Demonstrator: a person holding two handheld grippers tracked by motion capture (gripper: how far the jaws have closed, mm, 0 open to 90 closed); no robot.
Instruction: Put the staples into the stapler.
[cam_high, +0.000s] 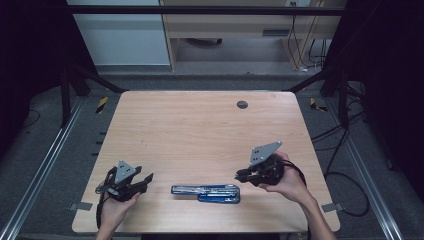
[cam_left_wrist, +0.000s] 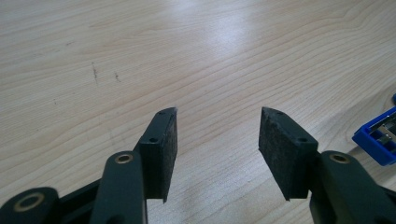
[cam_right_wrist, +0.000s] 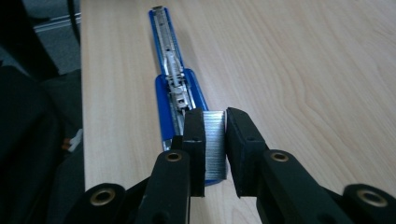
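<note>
Blue stapler (cam_high: 205, 192) opened flat, long axis left-right | right gripper (cam_right_wrist: 215, 140) pinching staple strip (cam_right_wrist: 215, 144) | left gripper (cam_left_wrist: 217, 140) wide, empty

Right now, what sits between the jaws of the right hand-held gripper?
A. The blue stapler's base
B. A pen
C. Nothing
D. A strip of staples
D. In the right gripper view, the right hand-held gripper has its pads pressed on a silvery strip of staples, with the opened blue stapler lying on the table beyond.
</note>
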